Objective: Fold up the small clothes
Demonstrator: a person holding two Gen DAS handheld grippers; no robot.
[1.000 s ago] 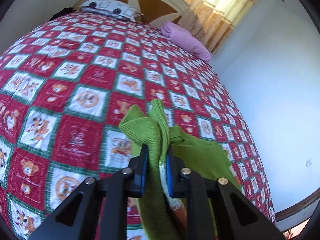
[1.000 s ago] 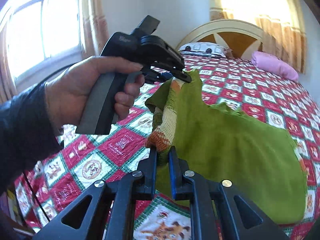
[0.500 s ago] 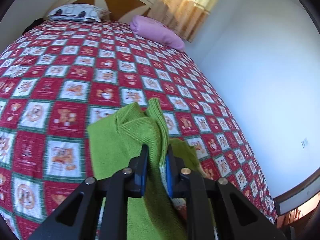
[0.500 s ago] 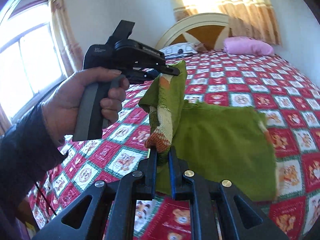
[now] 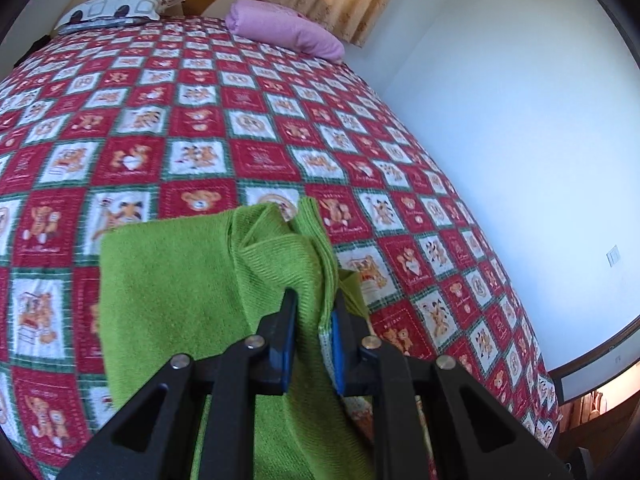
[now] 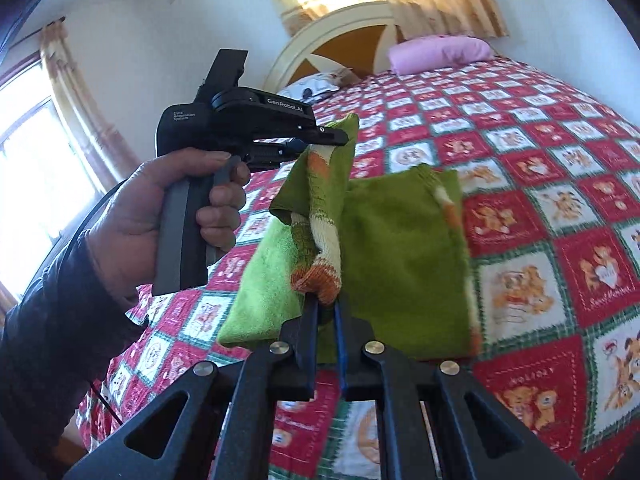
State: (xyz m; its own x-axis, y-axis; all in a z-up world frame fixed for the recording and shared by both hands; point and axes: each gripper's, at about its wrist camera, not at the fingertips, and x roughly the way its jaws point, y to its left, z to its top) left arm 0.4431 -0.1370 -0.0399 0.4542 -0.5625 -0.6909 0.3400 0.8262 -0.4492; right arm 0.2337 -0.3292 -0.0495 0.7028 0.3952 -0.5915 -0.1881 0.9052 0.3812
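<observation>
While one green knitted garment [image 6: 404, 248] hangs partly lifted over the near part of the bed [image 5: 208, 128], two grippers grip it by gathered edges. On the bed's checked red, white and green bear-print cover, two pillows lie at the headboard end: one pink [image 5: 284, 28] toward the wall-side corner and one white with dark marks [image 5: 116, 10] beside it. Seen from the right wrist view, the left gripper [image 6: 324, 134] is carried in a person's left hand [image 6: 160, 216], dark sleeve at the wrist, held about level with its fingers pinched narrow on a bunched upper fold of the garment. Below it, the right gripper [image 6: 326, 312] angles down toward the bed, its fingers nearly together and closing on the orange-and-cream ribbed cuff between them. From the left wrist view, the left gripper's fingers [image 5: 286, 320] clamp a thick wad of green knit, and the rest of the cloth spreads flat on the cover toward the near edge.
</observation>
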